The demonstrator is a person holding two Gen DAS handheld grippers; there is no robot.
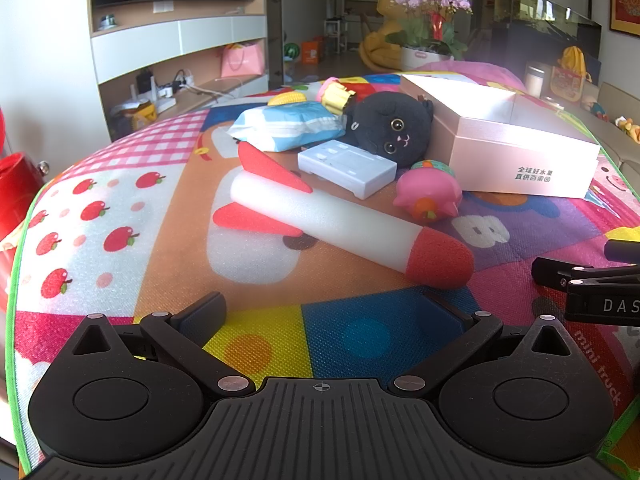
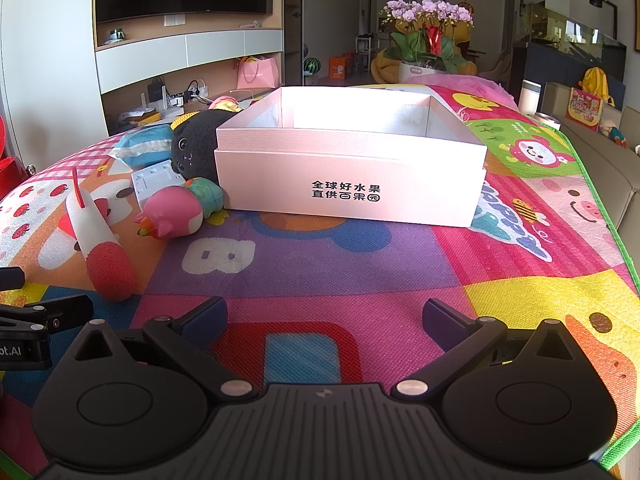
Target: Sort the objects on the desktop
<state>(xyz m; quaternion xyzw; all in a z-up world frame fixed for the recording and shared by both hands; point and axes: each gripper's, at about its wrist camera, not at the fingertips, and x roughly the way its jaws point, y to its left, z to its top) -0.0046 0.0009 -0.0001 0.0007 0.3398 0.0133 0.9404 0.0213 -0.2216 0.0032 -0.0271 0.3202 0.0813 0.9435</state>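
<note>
A white foam rocket point(image 1: 340, 224) with red fins and red nose lies just ahead of my open, empty left gripper point(image 1: 326, 312). Behind it are a white plastic block point(image 1: 347, 167), a pink toy point(image 1: 428, 196), a black plush cat point(image 1: 390, 130), a blue wipes pack point(image 1: 288, 126) and a yellow-pink toy point(image 1: 338, 94). An open pink box point(image 2: 352, 172) stands ahead of my open, empty right gripper point(image 2: 326, 316); as far as I can see, the box holds nothing. The rocket point(image 2: 100, 240) and the pink toy point(image 2: 172, 218) lie to its left.
Everything sits on a colourful play mat point(image 2: 320, 264) with a green edge. The other gripper shows at the right edge of the left wrist view point(image 1: 592, 288). A pot of purple orchids point(image 2: 428, 40) stands beyond the mat; a TV wall unit is at left.
</note>
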